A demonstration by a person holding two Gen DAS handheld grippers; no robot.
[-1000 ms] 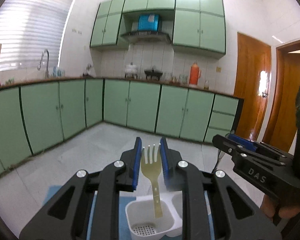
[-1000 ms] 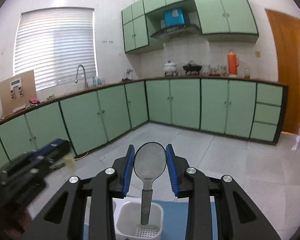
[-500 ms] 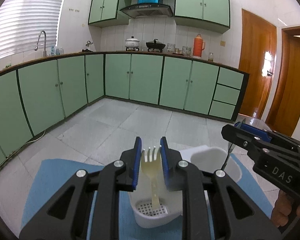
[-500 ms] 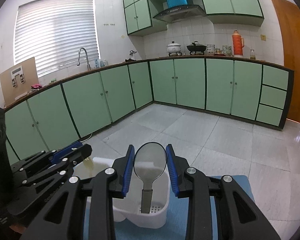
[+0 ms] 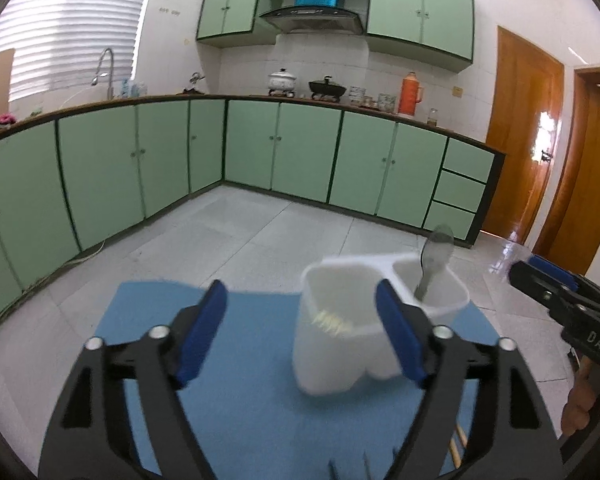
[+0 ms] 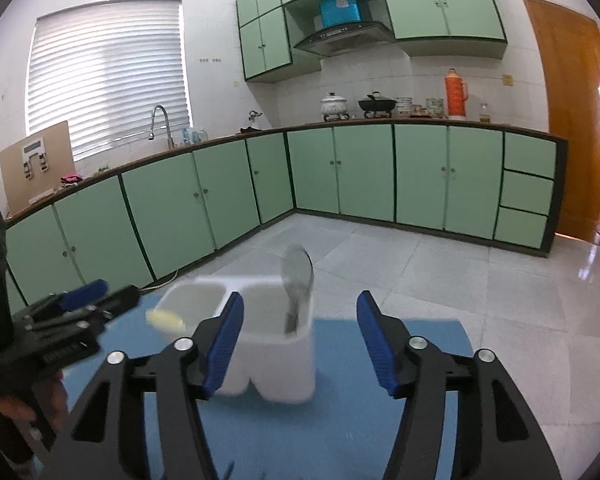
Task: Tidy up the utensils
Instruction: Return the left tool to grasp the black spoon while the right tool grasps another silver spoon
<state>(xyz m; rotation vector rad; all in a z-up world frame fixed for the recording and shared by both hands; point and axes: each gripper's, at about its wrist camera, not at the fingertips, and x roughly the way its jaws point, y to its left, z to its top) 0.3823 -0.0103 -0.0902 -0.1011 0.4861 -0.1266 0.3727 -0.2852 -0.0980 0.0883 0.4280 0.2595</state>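
A white two-compartment utensil holder (image 5: 340, 344) stands on a blue mat (image 5: 240, 400). The pale yellow fork (image 5: 328, 322) sits in its left compartment; the metal spoon (image 5: 434, 260) stands in its right one. My left gripper (image 5: 300, 332) is open and empty just in front of the holder. In the right wrist view the holder (image 6: 268, 344), the spoon (image 6: 298, 284) and the fork tip (image 6: 166, 318) show; my right gripper (image 6: 298, 340) is open and empty before the holder. Each gripper shows in the other's view: the right one (image 5: 564, 304), the left one (image 6: 72, 312).
The blue mat (image 6: 340, 420) lies on a pale tabletop. Thin utensil ends (image 5: 458, 446) lie on the mat near the lower edge. Green kitchen cabinets (image 5: 280, 144) and a tiled floor are far behind.
Both grippers have opened, releasing the fork and the spoon into the holder, and have drawn back from it.
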